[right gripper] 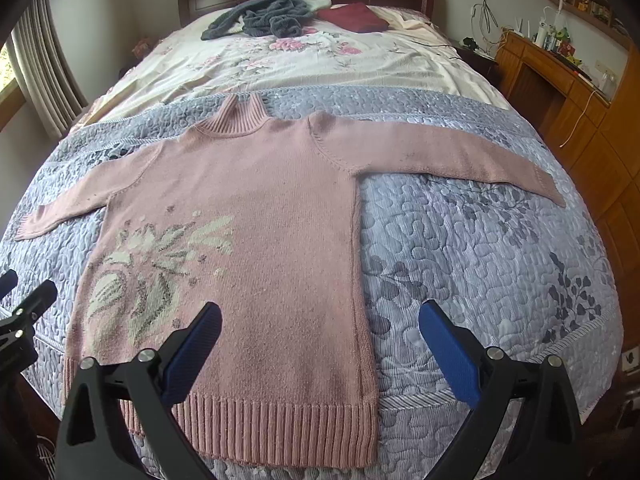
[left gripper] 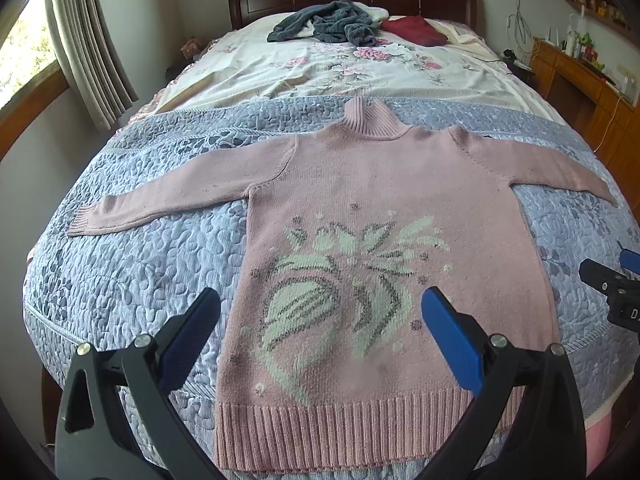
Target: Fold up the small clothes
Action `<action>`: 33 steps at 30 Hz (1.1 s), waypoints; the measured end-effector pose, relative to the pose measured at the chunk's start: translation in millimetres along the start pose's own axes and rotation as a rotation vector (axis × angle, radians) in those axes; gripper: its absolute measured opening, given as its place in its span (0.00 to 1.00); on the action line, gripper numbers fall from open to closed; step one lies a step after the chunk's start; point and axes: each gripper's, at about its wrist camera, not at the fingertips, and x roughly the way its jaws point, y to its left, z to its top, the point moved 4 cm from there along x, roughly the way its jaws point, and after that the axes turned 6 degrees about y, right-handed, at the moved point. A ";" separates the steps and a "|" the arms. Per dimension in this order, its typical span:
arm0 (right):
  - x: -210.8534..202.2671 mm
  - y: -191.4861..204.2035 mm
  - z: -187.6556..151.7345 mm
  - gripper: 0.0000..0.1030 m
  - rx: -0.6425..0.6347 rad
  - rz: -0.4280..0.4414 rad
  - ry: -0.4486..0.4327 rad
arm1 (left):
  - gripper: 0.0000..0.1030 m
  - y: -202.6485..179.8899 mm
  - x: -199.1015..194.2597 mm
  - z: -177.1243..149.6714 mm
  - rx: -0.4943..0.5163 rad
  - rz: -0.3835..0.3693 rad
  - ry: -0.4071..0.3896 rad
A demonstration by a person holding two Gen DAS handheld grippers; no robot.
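A pink knitted turtleneck sweater [left gripper: 372, 184] [right gripper: 256, 200] with a pale floral motif lies flat and face up on the bed, both sleeves spread out sideways, ribbed hem nearest me. My left gripper [left gripper: 320, 320] hovers open above the lower left part of the sweater, nothing between its blue pads. My right gripper [right gripper: 320, 328] is open above the sweater's lower right edge, one finger over the knit and the other over the quilt. The right gripper's tip [left gripper: 612, 284] shows at the right border of the left wrist view.
A grey-blue quilted bedspread [left gripper: 132, 272] [right gripper: 480, 248] covers the near half of the bed, a floral sheet [left gripper: 320, 68] the far half. A dark grey garment [left gripper: 332, 24] [right gripper: 260, 16] and a dark red one [left gripper: 412, 30] [right gripper: 354, 16] lie near the wooden headboard. Wooden cabinets [right gripper: 580, 92] stand at right, curtains [left gripper: 88, 40] at left.
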 end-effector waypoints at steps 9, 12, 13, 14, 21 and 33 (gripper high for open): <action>1.6 2.3 -0.5 0.96 -0.001 0.003 0.000 | 0.97 0.4 -1.7 -0.1 0.003 0.001 -0.012; 1.8 3.5 -1.2 0.96 -0.003 0.004 -0.002 | 0.97 1.7 -1.6 -0.2 0.001 0.002 -0.012; 1.9 4.1 -1.2 0.96 -0.003 0.004 -0.003 | 0.97 1.8 -1.7 -0.1 0.000 0.003 -0.013; 2.0 4.0 -1.3 0.96 -0.003 0.006 -0.003 | 0.97 1.7 -1.5 0.0 0.001 0.004 -0.014; 2.0 4.4 -1.1 0.96 -0.006 0.009 -0.006 | 0.97 3.3 -0.9 0.4 -0.002 0.006 -0.016; 2.9 3.8 1.8 0.96 -0.008 0.011 -0.008 | 0.97 5.3 -0.3 2.7 -0.005 0.010 -0.020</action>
